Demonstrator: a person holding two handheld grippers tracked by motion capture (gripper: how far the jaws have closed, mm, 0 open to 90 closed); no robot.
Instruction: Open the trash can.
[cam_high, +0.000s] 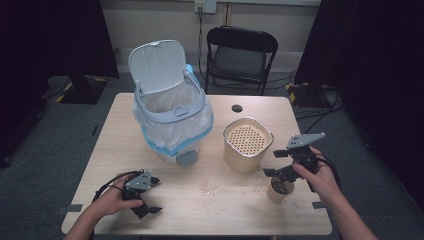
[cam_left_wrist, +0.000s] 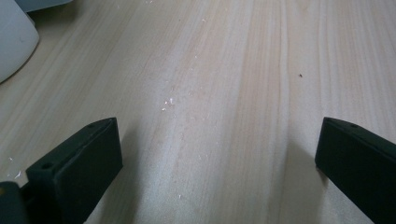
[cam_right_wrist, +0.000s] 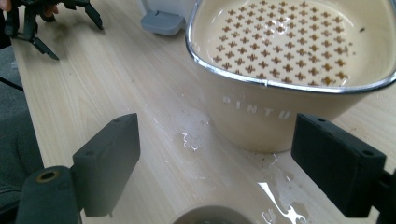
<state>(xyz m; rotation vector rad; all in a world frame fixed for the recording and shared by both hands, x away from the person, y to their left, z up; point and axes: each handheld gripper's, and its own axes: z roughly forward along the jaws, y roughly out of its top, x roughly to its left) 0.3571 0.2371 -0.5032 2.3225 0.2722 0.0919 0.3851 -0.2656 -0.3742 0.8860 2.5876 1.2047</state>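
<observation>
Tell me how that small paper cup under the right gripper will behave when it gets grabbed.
The cup looks like thin paper, so a hard squeeze from the right gripper would probably dent it. It seems to hold some dark liquid, so tilting it may spill. The table around it is wet, so the base could slide.

The high view is dim and a bit soft. The corners at the upper left and upper right are almost black. Light falls from above on the table, so the wood looks pale and bright. In the left gripper view the wood is sharp in the middle, and the near black jaws are blurry with soft shadows beside them. In the right gripper view, wet spots at the bottom shine white with glare.
</observation>
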